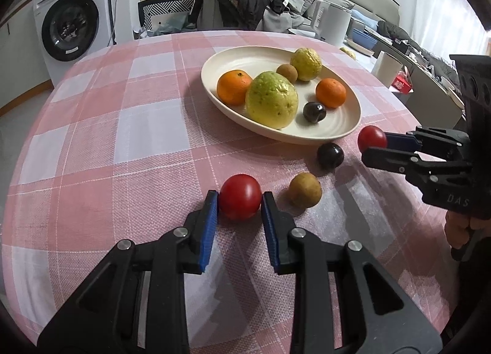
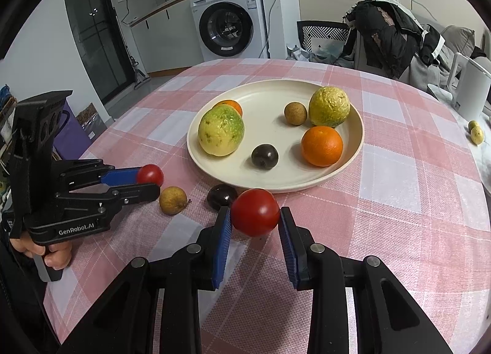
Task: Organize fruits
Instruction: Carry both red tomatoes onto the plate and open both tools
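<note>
Left gripper [image 1: 240, 200]: fingers clamped on red tomato [image 1: 240, 196], low over worktop [image 1: 122, 154]. Right gripper [image 2: 255, 214]: fingers gripping second tomato [image 2: 255, 212], near plate rim. Tomatoes likely light, smooth, soft-skinned: hold across widest part, gentle squeeze. Loose brown fruit [image 1: 304, 190], dark plum [image 1: 330, 155] beside. Beyond: cream plate [image 2: 307, 179], six fruits inside.

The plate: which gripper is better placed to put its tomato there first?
Probably the right gripper. Its tomato sits just before the plate rim, while the left gripper holds its tomato farther back, behind the loose fruits.
</note>
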